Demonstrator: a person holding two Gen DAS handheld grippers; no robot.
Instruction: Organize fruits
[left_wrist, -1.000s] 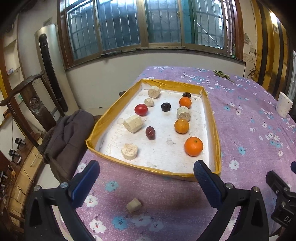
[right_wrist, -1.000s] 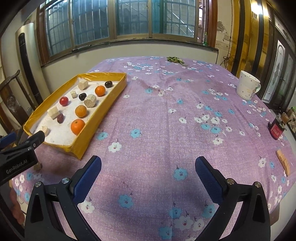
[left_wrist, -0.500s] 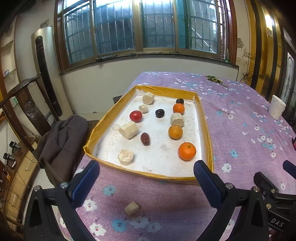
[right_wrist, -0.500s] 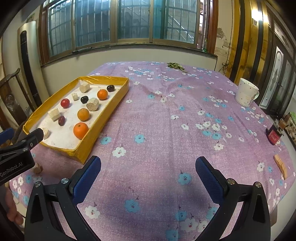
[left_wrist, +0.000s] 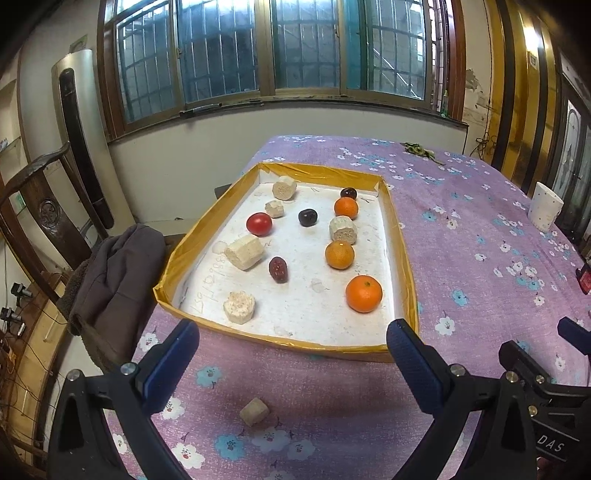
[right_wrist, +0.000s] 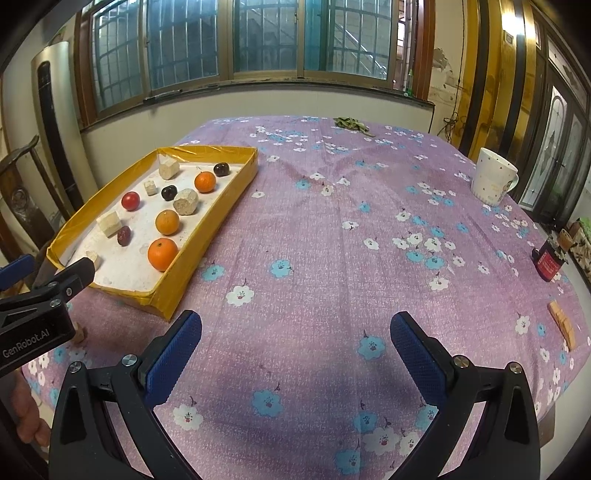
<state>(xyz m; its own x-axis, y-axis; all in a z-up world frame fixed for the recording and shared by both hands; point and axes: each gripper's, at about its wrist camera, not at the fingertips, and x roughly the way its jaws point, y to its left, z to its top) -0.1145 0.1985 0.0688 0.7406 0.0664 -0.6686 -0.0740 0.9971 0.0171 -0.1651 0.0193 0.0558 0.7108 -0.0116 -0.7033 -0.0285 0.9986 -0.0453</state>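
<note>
A yellow-rimmed tray (left_wrist: 400, 254) (right_wrist: 207, 240) lies at the table's left edge. It holds three oranges, the nearest (left_wrist: 363, 293) (right_wrist: 162, 254) at the front right, a red tomato (left_wrist: 259, 223), two dark cherries, a dark red date (left_wrist: 277, 269) and several beige cut chunks. One beige chunk (left_wrist: 254, 411) lies on the cloth outside the tray, between the fingers of my left gripper (left_wrist: 291, 363). That gripper is open and empty, above the cloth in front of the tray. My right gripper (right_wrist: 295, 350) is open and empty over the cloth, right of the tray.
A purple flowered cloth (right_wrist: 332, 258) covers the table. A white mug (right_wrist: 493, 181), a small red-labelled dark object (right_wrist: 548, 262) and tan blocks (right_wrist: 561, 323) sit at the right. Green leaves (right_wrist: 351, 123) lie at the far edge. A chair with a dark coat (left_wrist: 118, 280) stands left.
Both grippers have drawn back and risen a little, so the tray looks farther away. The loose chunk now sits higher between the left fingers. Both stay open.
</note>
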